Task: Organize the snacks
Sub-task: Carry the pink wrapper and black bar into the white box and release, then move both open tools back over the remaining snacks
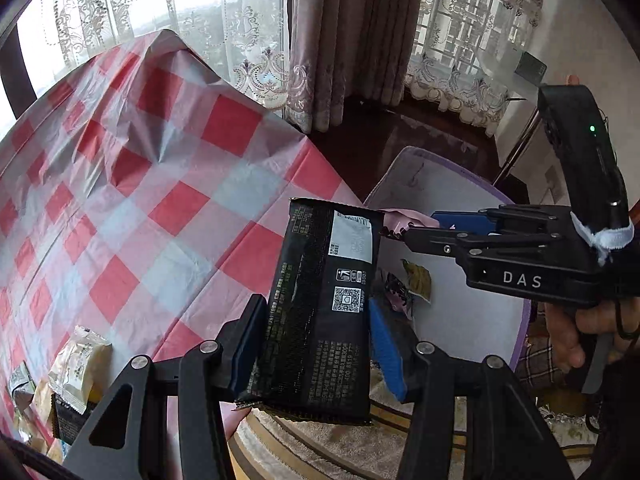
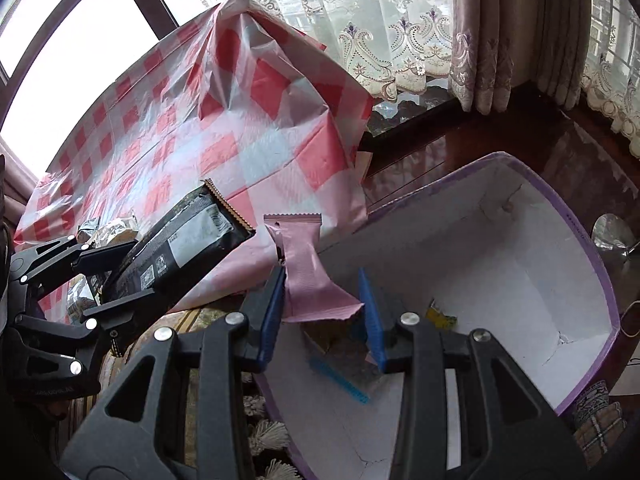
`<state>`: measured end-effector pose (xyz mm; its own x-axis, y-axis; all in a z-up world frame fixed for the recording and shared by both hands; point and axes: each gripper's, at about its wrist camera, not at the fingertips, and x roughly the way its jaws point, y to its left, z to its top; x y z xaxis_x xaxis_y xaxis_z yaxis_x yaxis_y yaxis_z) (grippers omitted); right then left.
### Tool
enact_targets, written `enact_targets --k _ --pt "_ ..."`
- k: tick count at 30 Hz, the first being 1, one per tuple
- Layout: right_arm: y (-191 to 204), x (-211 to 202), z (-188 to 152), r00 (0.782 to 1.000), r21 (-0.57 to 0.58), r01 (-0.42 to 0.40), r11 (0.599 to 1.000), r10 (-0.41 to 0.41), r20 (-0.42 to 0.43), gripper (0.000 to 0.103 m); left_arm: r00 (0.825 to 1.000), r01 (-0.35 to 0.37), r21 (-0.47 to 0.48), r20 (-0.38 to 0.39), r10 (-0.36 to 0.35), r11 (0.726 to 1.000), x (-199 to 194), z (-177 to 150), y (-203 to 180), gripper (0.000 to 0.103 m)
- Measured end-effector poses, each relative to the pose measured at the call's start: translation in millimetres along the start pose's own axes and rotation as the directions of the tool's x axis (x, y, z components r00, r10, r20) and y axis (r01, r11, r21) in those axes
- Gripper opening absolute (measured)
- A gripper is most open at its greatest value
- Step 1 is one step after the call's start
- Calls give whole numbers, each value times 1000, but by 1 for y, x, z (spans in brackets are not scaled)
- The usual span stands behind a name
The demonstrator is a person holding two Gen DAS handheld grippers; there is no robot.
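Observation:
My left gripper [image 1: 316, 340] is shut on a black snack packet [image 1: 320, 304], held upright over the table's edge next to the purple-rimmed white box [image 1: 460, 320]. The packet also shows in the right wrist view [image 2: 180, 248]. My right gripper [image 2: 324, 312] is shut on a pink snack packet [image 2: 308, 276], held above the near corner of the box [image 2: 520, 280]. The pink packet's end shows in the left wrist view [image 1: 404, 220]. Inside the box lie a yellow wrapper [image 2: 440, 316], a blue-edged packet [image 2: 340, 376] and a pink-and-black wrapper [image 1: 396, 292].
A red-and-white checked cloth [image 1: 140, 200] covers the table at left. Several loose snack packets [image 1: 76, 368] lie at its near left corner. Curtains [image 1: 352, 40] and windows stand behind. A patterned rug with tassels [image 2: 272, 432] lies below the box.

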<state>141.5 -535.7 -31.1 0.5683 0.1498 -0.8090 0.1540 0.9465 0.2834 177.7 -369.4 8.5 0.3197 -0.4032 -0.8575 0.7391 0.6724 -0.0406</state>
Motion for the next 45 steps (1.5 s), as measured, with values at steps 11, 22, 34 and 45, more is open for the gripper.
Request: enact_targets --k 11,22,34,45 --pt "-71 25 -8 991 141 124 982 -117 -60 41 980 55 125 -195 -29 991 70 25 -50 52" --pt "-70 25 -8 990 138 117 984 -105 -90 44 979 5 83 -204 12 997 75 24 -41 64" --pt "-11 6 -3 996 25 72 997 -70 -61 56 996 -65 -82 -74 59 995 27 7 2 64" --pt "80 12 -7 996 -147 -5 989 -8 -88 63 983 -162 -349 22 181 923 -40 -53 74 64"
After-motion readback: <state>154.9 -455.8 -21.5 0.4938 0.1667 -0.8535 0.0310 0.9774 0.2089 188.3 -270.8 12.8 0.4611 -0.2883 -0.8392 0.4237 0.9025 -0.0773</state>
